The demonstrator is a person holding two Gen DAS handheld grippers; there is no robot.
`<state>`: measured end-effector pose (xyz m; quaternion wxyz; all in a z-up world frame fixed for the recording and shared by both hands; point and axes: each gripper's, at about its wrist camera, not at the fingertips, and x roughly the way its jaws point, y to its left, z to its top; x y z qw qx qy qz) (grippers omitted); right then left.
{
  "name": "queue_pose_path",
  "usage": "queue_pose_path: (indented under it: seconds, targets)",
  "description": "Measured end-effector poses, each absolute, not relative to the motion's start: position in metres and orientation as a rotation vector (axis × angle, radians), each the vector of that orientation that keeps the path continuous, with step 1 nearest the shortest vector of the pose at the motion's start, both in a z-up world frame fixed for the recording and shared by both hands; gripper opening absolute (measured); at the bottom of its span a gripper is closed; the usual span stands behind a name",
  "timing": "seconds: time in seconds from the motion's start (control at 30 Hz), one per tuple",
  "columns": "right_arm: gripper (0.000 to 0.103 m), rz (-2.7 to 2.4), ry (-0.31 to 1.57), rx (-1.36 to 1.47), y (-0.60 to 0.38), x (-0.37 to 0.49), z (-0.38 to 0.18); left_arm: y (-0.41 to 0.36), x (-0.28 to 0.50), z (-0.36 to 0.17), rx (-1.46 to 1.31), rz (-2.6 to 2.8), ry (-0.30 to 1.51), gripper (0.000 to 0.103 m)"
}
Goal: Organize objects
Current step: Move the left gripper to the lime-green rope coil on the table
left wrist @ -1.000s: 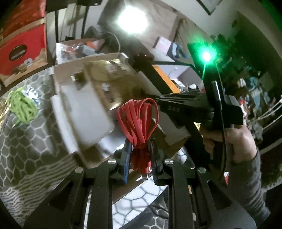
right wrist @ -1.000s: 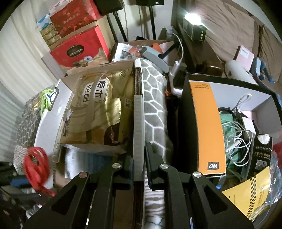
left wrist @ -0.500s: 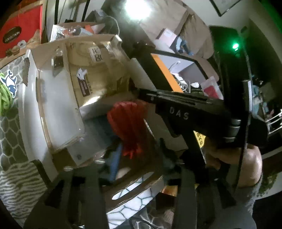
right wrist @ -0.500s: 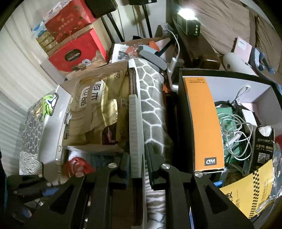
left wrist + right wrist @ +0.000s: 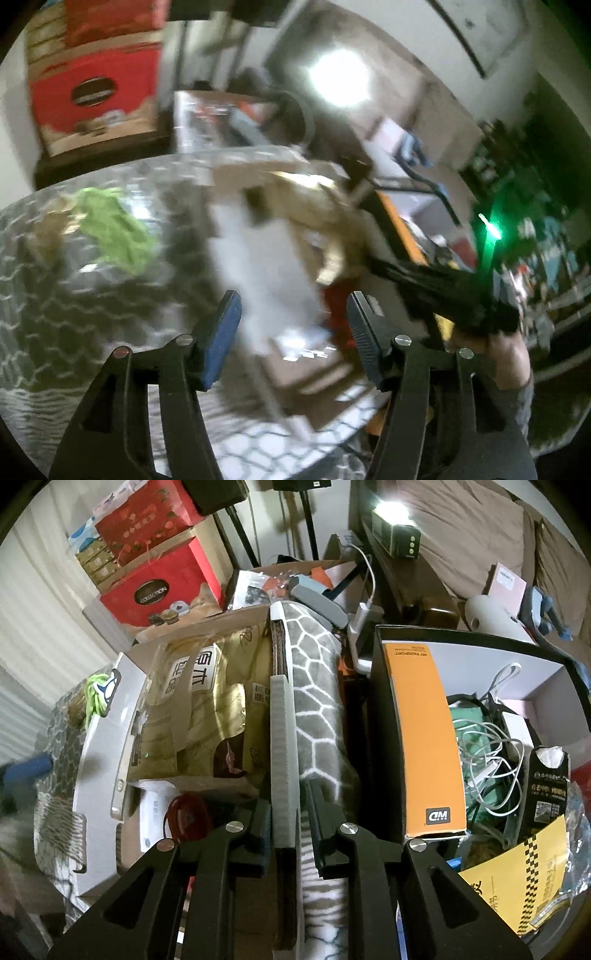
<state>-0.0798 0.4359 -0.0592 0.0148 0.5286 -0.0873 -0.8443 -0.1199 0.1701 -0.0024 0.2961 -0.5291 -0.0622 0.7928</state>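
The red rubber-band bundle (image 5: 186, 818) lies inside the cardboard box (image 5: 199, 627), at its near end beside a gold bag (image 5: 207, 709). In the blurred left wrist view the red bundle (image 5: 338, 310) shows just beyond the right finger. My left gripper (image 5: 293, 314) is open and empty above the box. My right gripper (image 5: 290, 821) is shut on the box's side flap (image 5: 282, 757), which is draped with grey patterned cloth (image 5: 314, 701).
A green band bundle (image 5: 114, 225) lies on the patterned cloth to the left; it also shows in the right wrist view (image 5: 94, 698). A black box (image 5: 391, 738) with an orange carton (image 5: 424, 731) and cables stands right. Red gift boxes (image 5: 155, 587) stand behind.
My left gripper opened and let go of the red bundle, which now lies in the box. The left gripper then pulled back and swung left. The right gripper kept its hold.
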Motion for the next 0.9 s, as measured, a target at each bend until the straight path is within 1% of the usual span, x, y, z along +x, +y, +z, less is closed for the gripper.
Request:
queue_pose_path:
  seconds: [0.03,0.07,0.1,0.13,0.27,0.47,0.9]
  targets:
    - [0.017,-2.628,-0.267,1.646,0.435,-0.079,-0.059,0.158,-0.128,-0.003,-1.419,2.134,-0.179,0.056]
    - [0.017,-2.627,-0.265,1.647,0.435,-0.079,-0.059,0.146,-0.136,-0.005,-1.432,2.166,-0.187,0.058]
    - [0.017,-2.626,-0.263,1.649,0.435,-0.078,-0.06,0.138,-0.142,-0.007,-1.442,2.183,-0.193,0.064]
    - [0.017,-2.626,-0.261,1.651,0.434,-0.078,-0.06,0.126,-0.151,-0.01,-1.461,2.212,-0.208,0.067]
    - [0.017,-2.625,-0.252,1.656,0.432,-0.078,-0.061,0.094,-0.184,-0.027,-1.537,2.281,-0.263,0.067]
    - [0.017,-2.62,-0.248,1.665,0.43,-0.078,-0.062,0.08,-0.213,-0.057,-1.624,2.314,-0.286,0.067]
    - [0.017,-2.622,-0.233,1.67,0.428,-0.078,-0.062,0.102,-0.241,-0.091,-1.691,2.318,-0.306,0.066]
